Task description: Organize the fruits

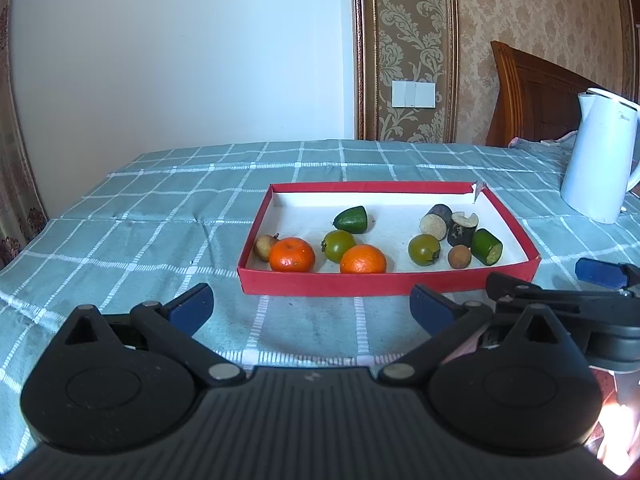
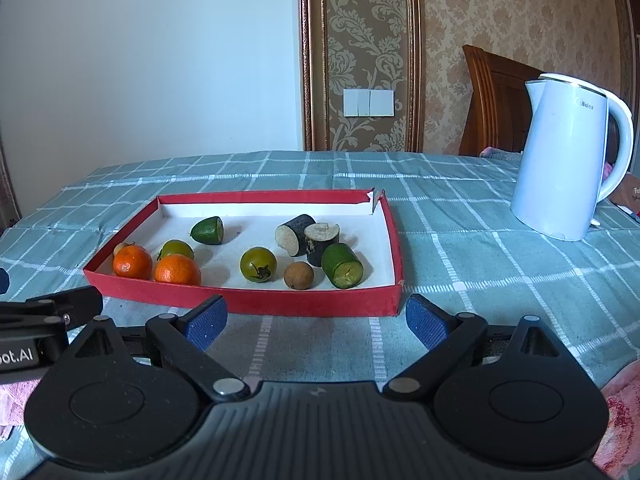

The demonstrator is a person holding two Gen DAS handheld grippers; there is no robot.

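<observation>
A shallow red tray (image 1: 384, 283) (image 2: 248, 303) with a white floor lies on the checked tablecloth. It holds two oranges (image 1: 292, 255) (image 2: 178, 269), green tomatoes (image 1: 424, 250) (image 2: 258, 264), green cucumber pieces (image 1: 487, 247) (image 2: 342, 266), dark sugarcane pieces (image 1: 436, 221) (image 2: 294, 234) and small brown fruits (image 1: 459, 257) (image 2: 299, 275). My left gripper (image 1: 312, 308) stands open just in front of the tray, holding nothing. My right gripper (image 2: 316, 322) is open too, near the tray's front right corner, with nothing between its blue pads (image 2: 426, 322).
A white electric kettle (image 1: 598, 160) (image 2: 568, 160) stands to the right of the tray. A wooden headboard (image 1: 532, 92) and patterned wall lie behind the table. The right gripper's body (image 1: 560, 304) shows beside my left one. Tablecloth stretches left of the tray.
</observation>
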